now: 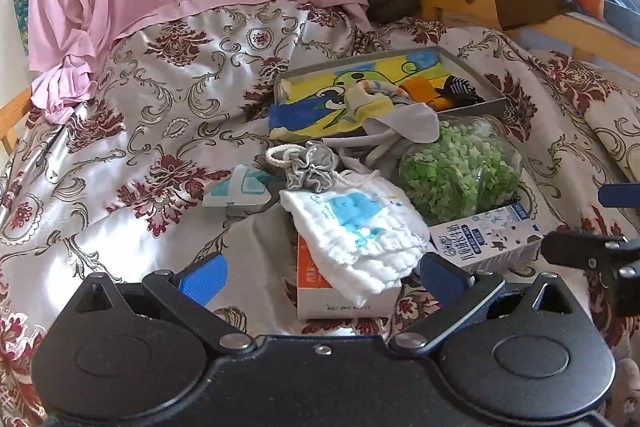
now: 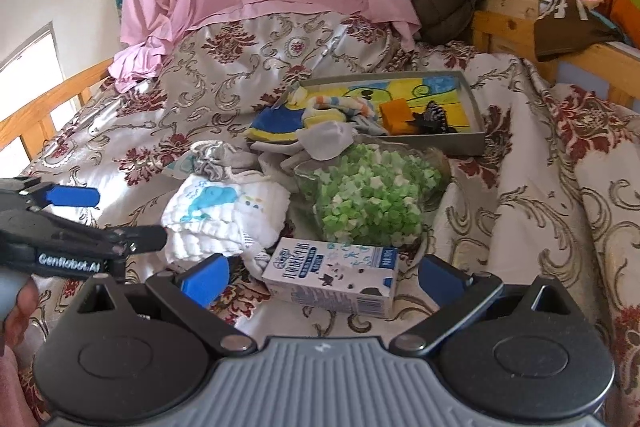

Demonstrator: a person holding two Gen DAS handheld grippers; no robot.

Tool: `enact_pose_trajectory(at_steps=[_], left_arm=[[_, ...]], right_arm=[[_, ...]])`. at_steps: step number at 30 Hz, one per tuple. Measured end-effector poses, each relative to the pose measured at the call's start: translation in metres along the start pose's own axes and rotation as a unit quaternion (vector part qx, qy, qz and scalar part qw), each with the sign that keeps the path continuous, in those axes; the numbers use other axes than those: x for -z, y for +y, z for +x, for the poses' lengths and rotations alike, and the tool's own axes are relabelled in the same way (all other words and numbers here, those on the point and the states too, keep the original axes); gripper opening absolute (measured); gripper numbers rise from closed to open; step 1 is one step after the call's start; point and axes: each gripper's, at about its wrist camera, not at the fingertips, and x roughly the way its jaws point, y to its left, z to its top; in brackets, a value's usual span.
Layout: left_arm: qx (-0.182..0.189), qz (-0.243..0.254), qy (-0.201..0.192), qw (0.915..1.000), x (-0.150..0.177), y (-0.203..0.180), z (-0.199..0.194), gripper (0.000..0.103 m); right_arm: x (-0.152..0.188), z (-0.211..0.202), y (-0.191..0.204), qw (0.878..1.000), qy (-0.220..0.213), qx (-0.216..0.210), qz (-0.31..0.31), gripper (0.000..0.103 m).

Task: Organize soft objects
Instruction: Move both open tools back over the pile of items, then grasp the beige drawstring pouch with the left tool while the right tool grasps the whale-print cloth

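A: Left view: left tongs [image 1: 322, 277] wide open, empty, over the white whale-print muslin cloth [image 1: 356, 231] draped on an orange-and-white carton [image 1: 316, 291].

B: Right view: right tongs [image 2: 322, 279] agape, empty, straddling the blue-and-white milk carton [image 2: 334, 277]. They might grab it, not cloth.

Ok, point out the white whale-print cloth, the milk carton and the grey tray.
white whale-print cloth [image 1: 352, 223], left wrist view, blue print.
milk carton [image 2: 332, 273], right wrist view, printed top face.
grey tray [image 2: 472, 143], right wrist view, near wall.

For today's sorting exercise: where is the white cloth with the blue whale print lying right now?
The white whale-print cloth lies draped over an orange-and-white box, just ahead of the open left gripper, left of the bag of green pieces and the milk carton.
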Motion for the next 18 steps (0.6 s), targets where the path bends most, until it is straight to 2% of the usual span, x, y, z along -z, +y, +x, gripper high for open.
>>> enact_pose_trajectory(at_steps=[9,13,18], left_arm=[[-0.003,-0.068,-0.010,0.9976,-0.018,0.037,0.017,0.102],[-0.007,-0.077,-0.021,0.9968,-0.024,0.047,0.026,0.102],[-0.002,-0.075,-0.041,0.9963,-0.032,0.053,0.040,0.102]], right_arm=[[-0.005,0.028,0.033,0.997,-0.005,-0.057,-0.056,0.103],[-0.010,0.046,0.047,0.994,-0.014,-0.076,-0.071,0.103],[-0.018,0.074,0.053,0.994,-0.018,-0.093,-0.054,0.103]])
